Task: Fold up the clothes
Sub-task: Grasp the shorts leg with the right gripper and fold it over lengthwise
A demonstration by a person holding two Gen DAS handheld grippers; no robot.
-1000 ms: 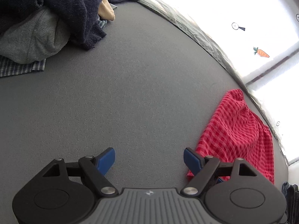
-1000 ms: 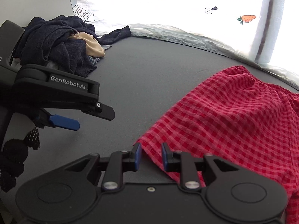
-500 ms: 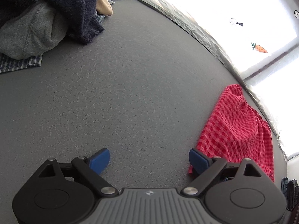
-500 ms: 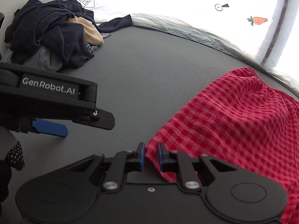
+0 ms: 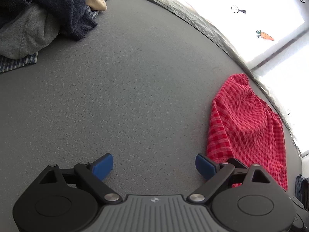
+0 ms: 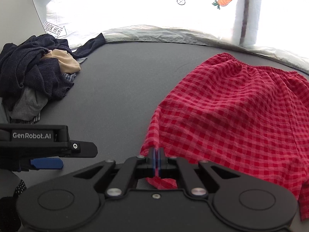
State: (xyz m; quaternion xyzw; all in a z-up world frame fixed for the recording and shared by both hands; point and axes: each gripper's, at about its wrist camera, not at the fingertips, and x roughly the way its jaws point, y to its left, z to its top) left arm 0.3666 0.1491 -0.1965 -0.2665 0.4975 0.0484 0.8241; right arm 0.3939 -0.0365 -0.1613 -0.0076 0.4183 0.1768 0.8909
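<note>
Grey matting (image 5: 135, 89) fills the left wrist view; the left gripper (image 5: 154, 164) gapes wide, red checked shorts (image 5: 245, 127) at 3 o'clock, piled clothes (image 5: 44, 13) at 10. From the right wrist, the right gripper (image 6: 156, 159) pinches the shorts' near corner, clothes pile at 9 o'clock.

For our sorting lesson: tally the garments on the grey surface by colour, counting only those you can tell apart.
Red checked shorts: 1
Navy knit: 1
Grey garment: 1
Tan garment: 1
Blue plaid garment: 1
Total: 5
</note>
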